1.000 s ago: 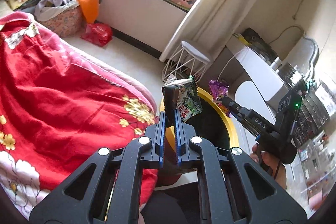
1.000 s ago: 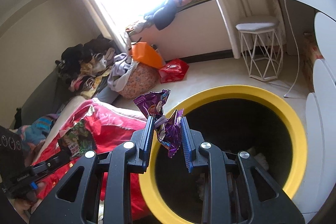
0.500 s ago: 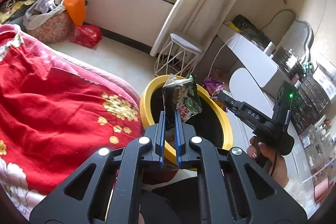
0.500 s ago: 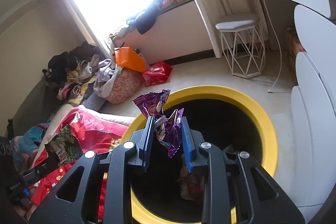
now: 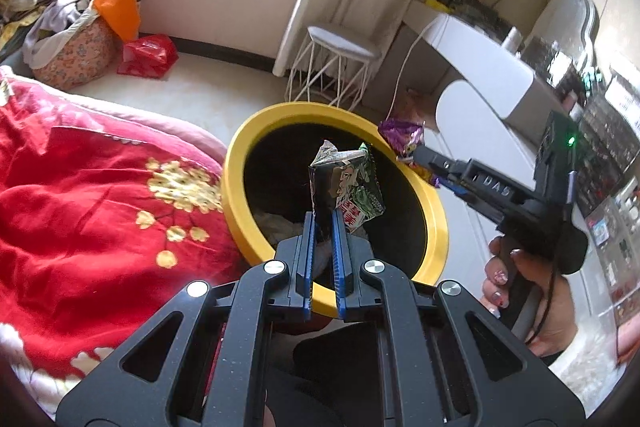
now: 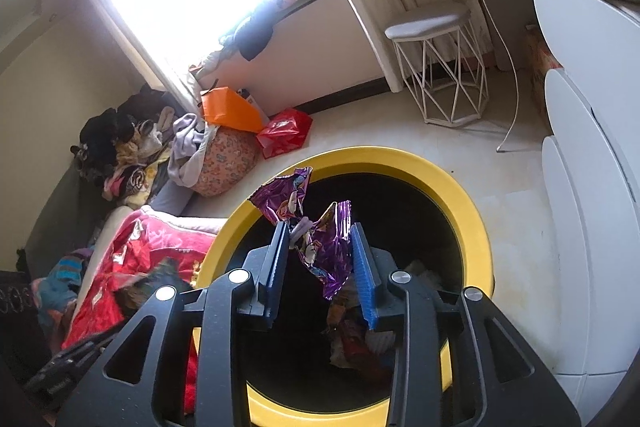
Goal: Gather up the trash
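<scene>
Purple wrapper (image 6: 316, 247): right gripper (image 6: 320, 259) jaws were pinched on it half a second ago, now they stand clearly wider, pads off both sides. Wrapper sits loose in the gap, maybe snagged on the left pad. Can't tell if it's dropping yet. It hangs over the bin (image 6: 460, 195) mouth, inside the yellow rim, so release is on target. From the left view the same wrapper (image 5: 404, 143) shows at the right gripper (image 5: 424, 163) tip, over the bin's (image 5: 236, 171) far edge.

Green wrapper (image 5: 346, 187): left gripper (image 5: 324, 223) jaws nearly closed, clamped on its bottom edge, wrapper upright. A second ago it was over the blanket edge; now it's above the bin opening, near side. Both pieces have been brought over the bin.

Judgement: purple drop is in progress, green next, just needs the left jaws opened. Risk: light foil clinging to the pad instead of falling. Bin already has trash at the bottom.

Around: red blanket (image 5: 92, 195) touching the bin's left side, white stool (image 5: 340, 43) beyond it.
</scene>
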The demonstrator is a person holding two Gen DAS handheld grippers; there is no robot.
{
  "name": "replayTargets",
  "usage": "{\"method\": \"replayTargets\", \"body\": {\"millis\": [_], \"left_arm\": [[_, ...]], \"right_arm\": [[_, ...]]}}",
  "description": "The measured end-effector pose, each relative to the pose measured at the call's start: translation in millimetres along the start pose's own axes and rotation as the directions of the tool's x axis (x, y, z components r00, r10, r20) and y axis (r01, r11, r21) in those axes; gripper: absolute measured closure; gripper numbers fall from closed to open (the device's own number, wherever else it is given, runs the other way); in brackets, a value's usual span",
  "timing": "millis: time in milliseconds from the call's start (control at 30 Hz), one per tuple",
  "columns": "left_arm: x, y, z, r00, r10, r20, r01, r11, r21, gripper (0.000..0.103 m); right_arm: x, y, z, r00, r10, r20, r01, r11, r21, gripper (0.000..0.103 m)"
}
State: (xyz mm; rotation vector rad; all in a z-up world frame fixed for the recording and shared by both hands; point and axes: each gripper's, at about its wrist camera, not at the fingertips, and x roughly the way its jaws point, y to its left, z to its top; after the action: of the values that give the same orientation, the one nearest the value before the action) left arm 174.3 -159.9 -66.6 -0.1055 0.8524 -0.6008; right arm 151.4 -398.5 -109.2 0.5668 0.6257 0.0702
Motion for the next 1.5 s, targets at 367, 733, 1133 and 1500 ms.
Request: {"method": "replayTargets", "body": {"millis": [367,733,1133,1500], "left_arm": [[8,-1,-2,1.0,0.006,-0.003,-0.006,1.0,0.008,0.051],[-47,13,-9,0.982,0.104,0.158,-0.102,0.995,-0.023,0.011],[-109,30,-35,0.921,0.249,0.299,-0.226,0.968,-0.113,0.011],[-146,37,-55,0.865,0.352,0.358,-0.319,0.936,-0.15,0.011]], "right_arm": [[-12,-4,-1,1.0,-0.006,0.009,0.006,1.0,0.016,0.04],[-43,40,-27,0.991,-0.04,0.127,0.06,0.985,-0.161,0.011],[-84,94,-75,0.931,0.026,0.365,0.119,0.921,-0.372,0.007],[-99,110,-93,0.883,0.074,0.464,0.153,0.888,-0.434,0.007]]}}
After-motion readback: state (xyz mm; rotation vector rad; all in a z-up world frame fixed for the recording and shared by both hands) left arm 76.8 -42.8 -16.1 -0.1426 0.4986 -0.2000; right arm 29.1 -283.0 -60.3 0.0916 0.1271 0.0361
